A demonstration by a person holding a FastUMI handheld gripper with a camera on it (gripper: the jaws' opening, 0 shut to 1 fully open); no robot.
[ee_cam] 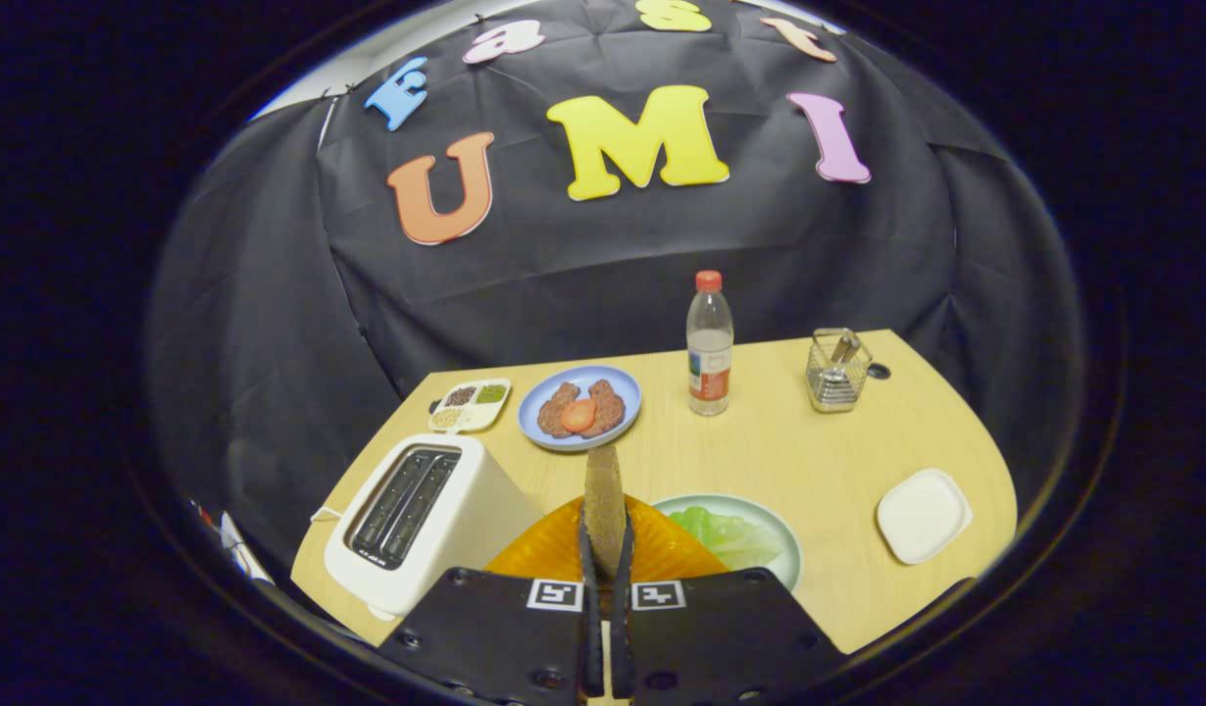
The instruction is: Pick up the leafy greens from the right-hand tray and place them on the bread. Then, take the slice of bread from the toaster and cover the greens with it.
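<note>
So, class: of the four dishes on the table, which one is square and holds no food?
The white square dish, beyond the fingers to their right. The blue plate, green plate and orange plate are round. The gripper is shut on the bread slice.

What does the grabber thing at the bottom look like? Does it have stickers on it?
The hand-held gripper has two wide, flat, dark blocks side by side, dotted with round screws. Each block carries a small square black-and-white marker, a bit like a sticker, near the inner corner. Two thin, narrow fingers stick forward from between the blocks. No cables are visible.
</note>
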